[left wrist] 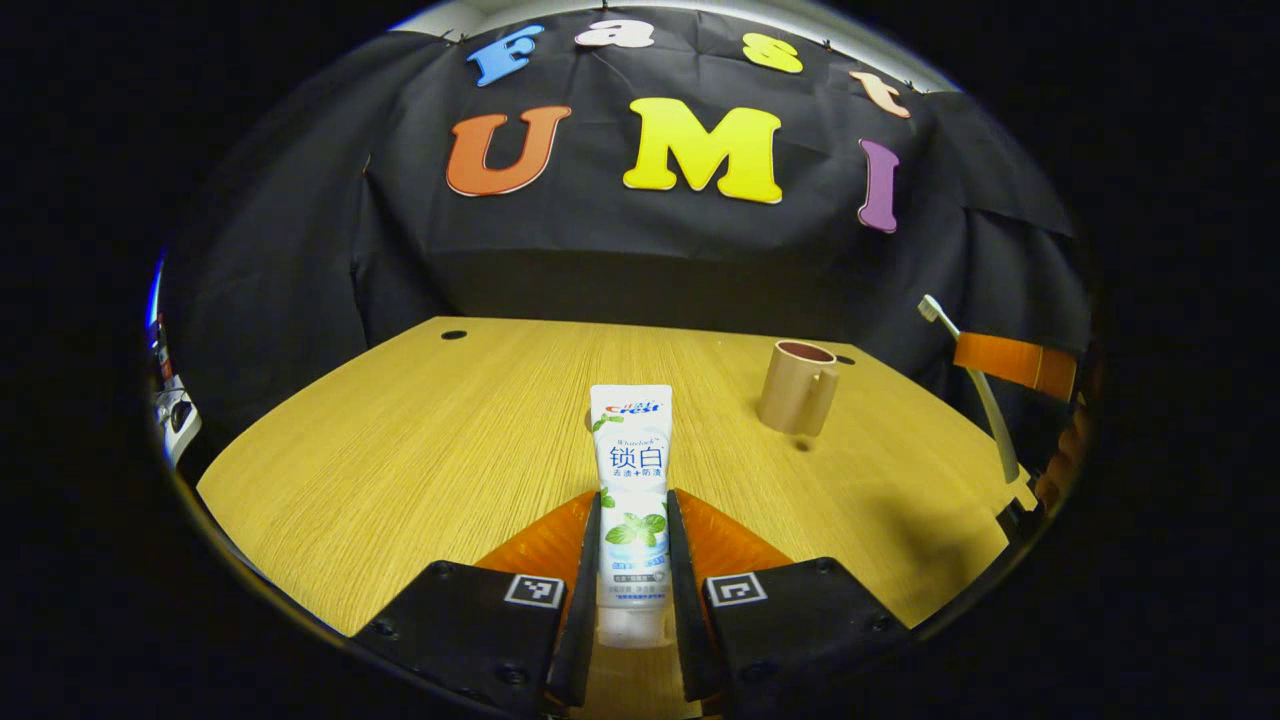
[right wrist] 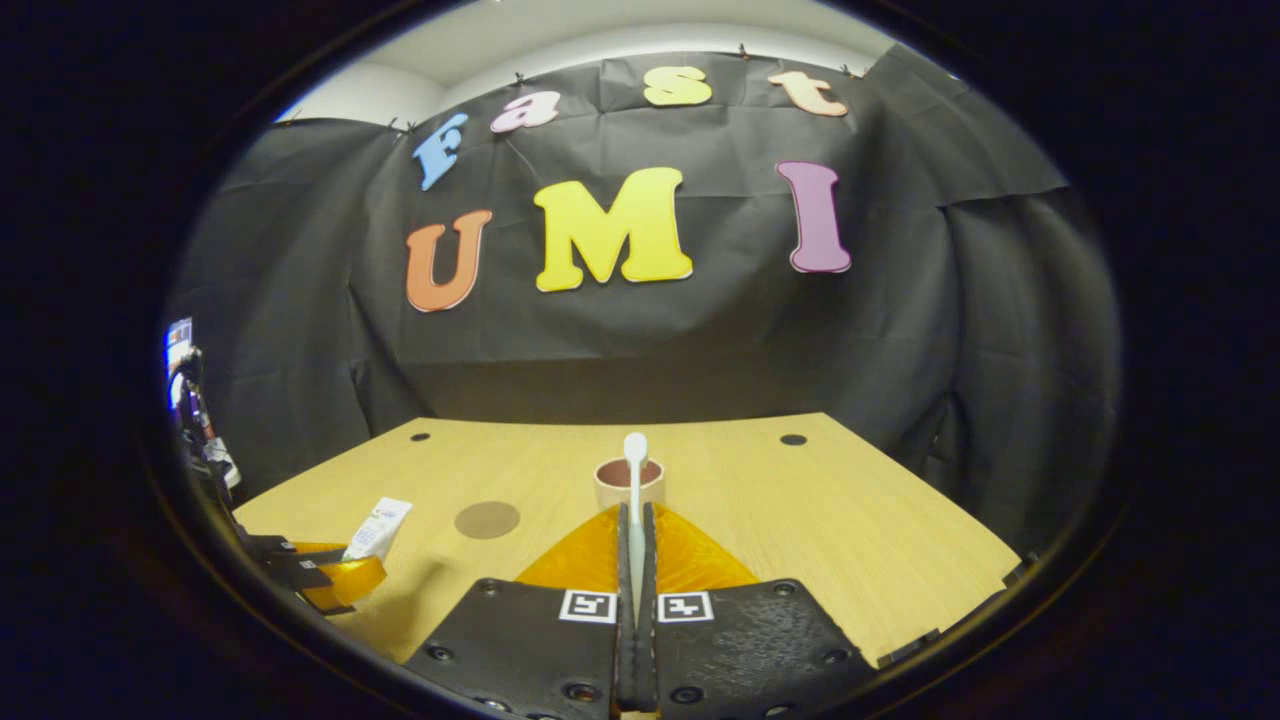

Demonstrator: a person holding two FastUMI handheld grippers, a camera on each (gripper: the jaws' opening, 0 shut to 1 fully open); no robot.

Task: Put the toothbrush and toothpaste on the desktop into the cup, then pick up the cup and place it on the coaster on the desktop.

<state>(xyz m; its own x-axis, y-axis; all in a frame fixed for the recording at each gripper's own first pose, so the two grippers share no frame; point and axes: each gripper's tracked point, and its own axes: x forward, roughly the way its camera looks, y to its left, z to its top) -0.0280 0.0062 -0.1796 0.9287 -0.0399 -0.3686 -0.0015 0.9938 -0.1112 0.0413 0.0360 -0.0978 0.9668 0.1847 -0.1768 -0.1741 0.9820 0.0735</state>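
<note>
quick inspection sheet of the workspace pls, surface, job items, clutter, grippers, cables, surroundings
surface: wooden desktop with small dark holes near its far edge.
job's things: toothpaste held in the left gripper; toothbrush held in the right gripper, head near the cup; the cup stands upright and empty; round brown coaster lies bare, left of the cup.
clutter: nothing seen.
grippers: both shut on their items, above the desktop.
cables: nothing seen for certain.
surroundings: black cloth wall behind the desk.
</note>
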